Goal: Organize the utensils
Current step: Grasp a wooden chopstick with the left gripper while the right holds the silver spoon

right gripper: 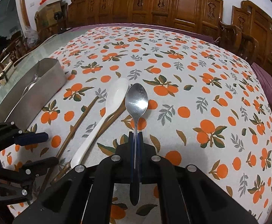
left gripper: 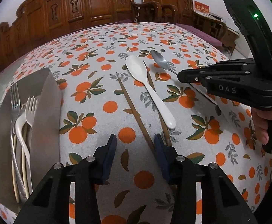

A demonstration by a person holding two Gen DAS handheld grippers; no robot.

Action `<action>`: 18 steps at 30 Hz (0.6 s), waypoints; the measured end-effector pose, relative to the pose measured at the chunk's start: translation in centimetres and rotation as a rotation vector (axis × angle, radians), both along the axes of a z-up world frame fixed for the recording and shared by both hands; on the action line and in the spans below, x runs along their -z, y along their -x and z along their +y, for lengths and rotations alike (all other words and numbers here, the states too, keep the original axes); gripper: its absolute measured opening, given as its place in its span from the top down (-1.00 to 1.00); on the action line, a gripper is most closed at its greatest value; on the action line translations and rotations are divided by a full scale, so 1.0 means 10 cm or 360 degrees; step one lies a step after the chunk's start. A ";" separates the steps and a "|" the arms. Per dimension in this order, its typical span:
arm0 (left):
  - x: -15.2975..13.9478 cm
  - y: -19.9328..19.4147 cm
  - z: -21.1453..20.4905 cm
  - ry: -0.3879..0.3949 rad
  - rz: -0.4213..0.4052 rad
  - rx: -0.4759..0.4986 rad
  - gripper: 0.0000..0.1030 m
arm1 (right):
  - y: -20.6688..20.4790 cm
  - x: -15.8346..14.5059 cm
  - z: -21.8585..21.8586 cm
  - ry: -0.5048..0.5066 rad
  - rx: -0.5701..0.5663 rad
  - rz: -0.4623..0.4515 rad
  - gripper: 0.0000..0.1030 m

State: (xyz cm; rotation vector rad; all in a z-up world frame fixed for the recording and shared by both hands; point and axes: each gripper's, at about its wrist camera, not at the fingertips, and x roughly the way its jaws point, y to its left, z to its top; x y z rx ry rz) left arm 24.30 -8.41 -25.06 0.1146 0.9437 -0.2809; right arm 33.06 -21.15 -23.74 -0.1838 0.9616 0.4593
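While the right gripper (right gripper: 135, 136) clamps the metal spoon (right gripper: 137, 99), the left gripper (left gripper: 135, 140), jaws apart, straddles a chopstick (left gripper: 136, 113); next, pinch it.

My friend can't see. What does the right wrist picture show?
The right gripper is shut on a metal spoon over an orange-print tablecloth. A white spoon lies across brown chopsticks; a metal tray sits left.
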 end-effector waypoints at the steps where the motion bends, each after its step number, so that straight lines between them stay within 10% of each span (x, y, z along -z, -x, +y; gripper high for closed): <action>1: 0.00 0.00 0.00 -0.0001 -0.0002 0.0001 0.28 | 0.00 0.01 0.01 0.0004 0.0000 0.0002 0.91; 7: -0.01 0.00 0.01 0.0013 -0.0011 0.0019 0.94 | 0.02 0.07 0.05 0.0030 -0.0020 0.0017 0.91; 18: -0.10 0.01 0.05 0.0013 -0.0041 0.0019 1.00 | 0.01 0.13 0.03 0.0033 -0.0012 0.0038 0.91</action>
